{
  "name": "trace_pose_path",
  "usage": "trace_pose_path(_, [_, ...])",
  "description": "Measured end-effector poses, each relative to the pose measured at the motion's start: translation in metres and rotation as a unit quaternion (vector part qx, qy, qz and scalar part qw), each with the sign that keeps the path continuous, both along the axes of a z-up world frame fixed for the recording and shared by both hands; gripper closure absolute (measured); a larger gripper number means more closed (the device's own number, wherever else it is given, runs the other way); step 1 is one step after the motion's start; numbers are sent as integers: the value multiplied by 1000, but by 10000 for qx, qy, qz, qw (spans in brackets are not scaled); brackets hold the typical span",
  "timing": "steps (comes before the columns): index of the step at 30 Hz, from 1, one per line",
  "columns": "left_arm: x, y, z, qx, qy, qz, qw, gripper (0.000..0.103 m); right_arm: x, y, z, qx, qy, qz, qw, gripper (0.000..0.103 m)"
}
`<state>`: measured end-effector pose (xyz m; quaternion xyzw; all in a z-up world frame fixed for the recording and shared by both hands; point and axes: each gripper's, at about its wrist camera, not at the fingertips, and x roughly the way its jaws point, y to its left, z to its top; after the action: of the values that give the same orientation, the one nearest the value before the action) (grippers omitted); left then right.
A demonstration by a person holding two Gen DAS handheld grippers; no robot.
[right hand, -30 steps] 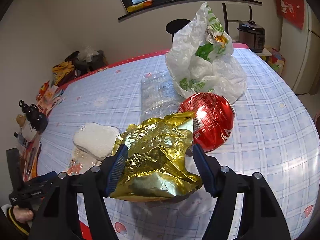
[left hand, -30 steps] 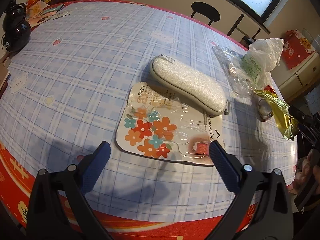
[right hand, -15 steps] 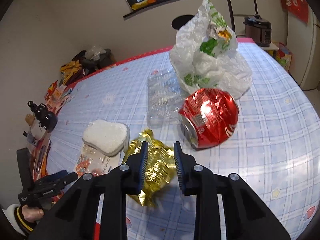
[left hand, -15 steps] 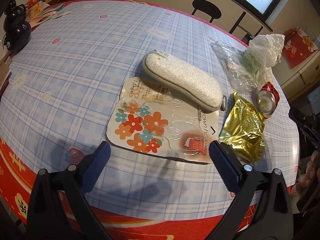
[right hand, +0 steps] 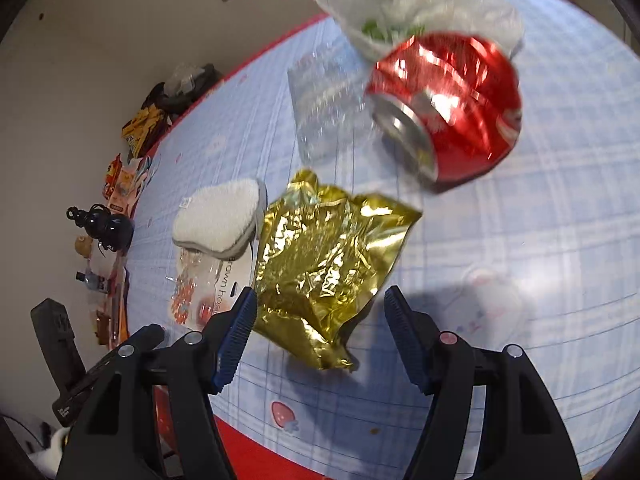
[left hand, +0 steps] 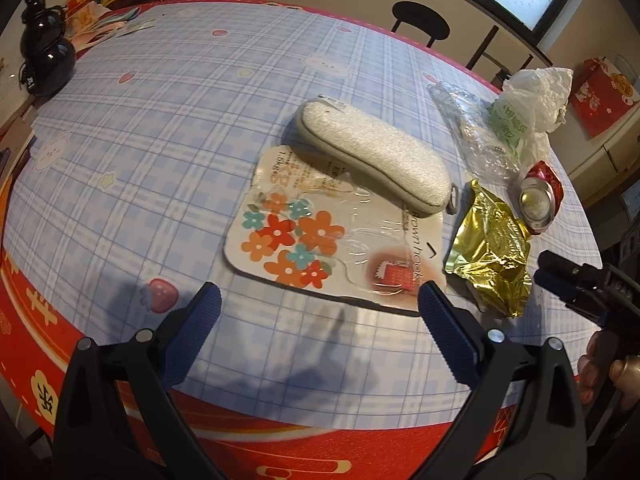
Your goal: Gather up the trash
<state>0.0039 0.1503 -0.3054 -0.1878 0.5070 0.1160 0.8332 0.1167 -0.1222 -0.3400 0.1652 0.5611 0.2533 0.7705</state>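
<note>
- Left wrist view: your left gripper point(left hand: 318, 314) hovers with its fingers spread wide and nothing between them, low over the near edge of the desk point(left hand: 168, 120). Just ahead lies the flower-printed hook package point(left hand: 332, 240), with the white pouch point(left hand: 372, 162) overlapping its far edge. To their right sit the gold foil wrapper point(left hand: 490, 246), the crushed red can point(left hand: 540, 198), a clear plastic wrapper point(left hand: 470, 132) and the white plastic bag point(left hand: 528, 104). Your right gripper point(left hand: 560, 276) shows at the right edge, near the foil.
- Right wrist view: your right gripper point(right hand: 318, 338) is spread apart around the near end of the gold foil wrapper point(right hand: 328, 264), its left finger beside the foil; whether it touches is unclear. The red can point(right hand: 448, 104) lies beyond, against the white plastic bag point(right hand: 404, 0).
- Progress, by the look of it: early. Every piece of trash lies loose on the desk, none is held, and no bin shows.
</note>
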Motion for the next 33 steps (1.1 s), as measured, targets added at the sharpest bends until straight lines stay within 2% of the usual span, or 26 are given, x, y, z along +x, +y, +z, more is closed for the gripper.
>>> trace_pose_path(4, [-7, 7, -2, -8, 26, 71, 10000, 6, 10, 8, -13, -16, 188, -189, 9996, 37])
trace_pose_path(8, [-14, 11, 1, -41, -55, 59, 10000, 6, 19, 16, -11, -100, 49, -388, 9992, 37])
trace_pose_path(11, [-16, 13, 3, -112, -125, 50, 9998, 6, 23, 33, -7, -547, -220, -261, 9979, 39])
trace_pose_path(12, [-17, 14, 3, -125, -137, 49, 9998, 6, 23, 41, -7, -837, -379, -126, 9957, 41])
trace_pose_path(13, [-17, 15, 3, -140, -150, 52, 9998, 6, 22, 47, -6, -1046, -504, -39, 9932, 44])
trace_pose_path(14, [-17, 15, 3, -156, -160, 55, 9997, 6, 22, 50, -6, -1073, -536, 4, 9928, 52])
trace_pose_path(18, [-15, 19, 3, -263, -197, 81, 9994, 6, 23, 47, 0, -1094, -600, -96, 9921, 56])
trace_pose_path(19, [-14, 20, 3, -300, -214, 94, 9993, 6, 23, 44, 2, -1072, -628, -110, 9922, 62])
trace_pose_path(20, [-13, 21, 3, -335, -228, 111, 9991, 6, 23, 41, 5, -976, -640, -148, 9931, 63])
trace_pose_path(30, [20, 37, 13, -690, -487, 277, 9960, 8, 17, 4, 37, -490, -968, -328, 9936, 64])
trace_pose_path(31, [27, 38, 13, -776, -532, 295, 9951, 9, 16, 2, 41, -478, -1017, -332, 9931, 64])
trace_pose_path(33, [41, 39, 9, -992, -522, 357, 9931, 22, 13, -2, 47, -477, -1097, -337, 9922, 64])
